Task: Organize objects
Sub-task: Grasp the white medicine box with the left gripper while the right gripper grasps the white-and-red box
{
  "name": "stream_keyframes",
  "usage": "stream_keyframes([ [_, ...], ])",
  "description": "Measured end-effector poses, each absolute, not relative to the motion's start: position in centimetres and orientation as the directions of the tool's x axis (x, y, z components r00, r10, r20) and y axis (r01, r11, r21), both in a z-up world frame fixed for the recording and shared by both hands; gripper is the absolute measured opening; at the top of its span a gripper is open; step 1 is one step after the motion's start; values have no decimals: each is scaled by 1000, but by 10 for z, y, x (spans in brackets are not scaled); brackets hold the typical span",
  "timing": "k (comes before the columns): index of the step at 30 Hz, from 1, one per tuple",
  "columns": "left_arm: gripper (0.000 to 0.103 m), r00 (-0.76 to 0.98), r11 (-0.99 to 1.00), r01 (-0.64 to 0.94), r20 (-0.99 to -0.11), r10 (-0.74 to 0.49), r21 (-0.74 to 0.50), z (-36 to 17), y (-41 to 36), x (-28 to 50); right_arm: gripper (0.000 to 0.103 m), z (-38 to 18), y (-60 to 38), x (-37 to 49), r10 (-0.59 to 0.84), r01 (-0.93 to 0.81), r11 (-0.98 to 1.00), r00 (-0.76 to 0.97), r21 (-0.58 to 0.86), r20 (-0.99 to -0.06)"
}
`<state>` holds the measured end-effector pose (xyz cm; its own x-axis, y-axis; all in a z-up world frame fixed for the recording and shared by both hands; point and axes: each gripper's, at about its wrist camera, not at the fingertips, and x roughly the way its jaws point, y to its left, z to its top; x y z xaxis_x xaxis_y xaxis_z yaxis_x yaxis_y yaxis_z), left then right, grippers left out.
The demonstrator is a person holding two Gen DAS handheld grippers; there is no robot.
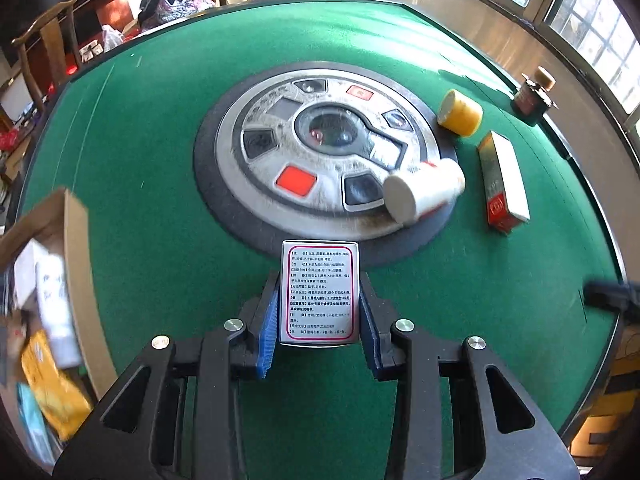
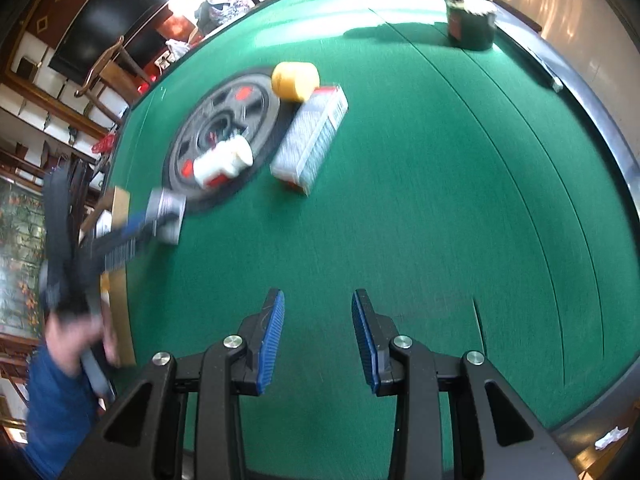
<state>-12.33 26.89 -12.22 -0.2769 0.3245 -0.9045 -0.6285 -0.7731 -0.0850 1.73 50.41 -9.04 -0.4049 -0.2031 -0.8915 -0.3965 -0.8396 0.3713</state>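
Note:
My left gripper (image 1: pixel 318 276) is shut on a small silver box (image 1: pixel 319 292) with a red-framed printed label, held above the green table (image 1: pixel 140 200). It also shows, blurred, in the right wrist view (image 2: pixel 166 216). My right gripper (image 2: pixel 318 300) is open and empty over bare felt. On the table lie a white bottle (image 1: pixel 424 192) on its side, a yellow roll (image 1: pixel 460 112), a long orange-and-white box (image 1: pixel 502 182) and a dark green bottle (image 1: pixel 534 96) standing near the far right edge.
A cardboard box (image 1: pixel 76 240) holding several packets stands at the table's left edge. A round silver console (image 1: pixel 320 152) sits in the table's middle. Chairs and clutter stand beyond the far left edge; windows line the right.

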Motion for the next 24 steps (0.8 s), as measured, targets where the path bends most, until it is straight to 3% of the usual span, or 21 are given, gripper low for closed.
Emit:
stream_keyframes([
  [3,34,-273,-777,-622,-903,333,-98,-121,254,-100,50,-92,514,-15,-183,-427,-830,-400,359,-898],
  [18,34,-251,-816,-564,-914,318,-129,-128,213,-68,58,-130,523,-102,-29,-498,-848,-295,179,-955],
  [20,34,-250,-818,-560,-914,319,-132,-130,214,-70,52,-130,518,-102,-16,-467,-868,-306,165,-952],
  [22,34,-253,-816,-564,-913,319,-128,-131,216,-71,30,-129,512,-98,-6,-425,-893,-313,146,-950],
  [24,34,-262,-817,-563,-910,322,-127,-131,219,-72,26,-127,507,-89,-25,-393,-905,-329,161,-944],
])
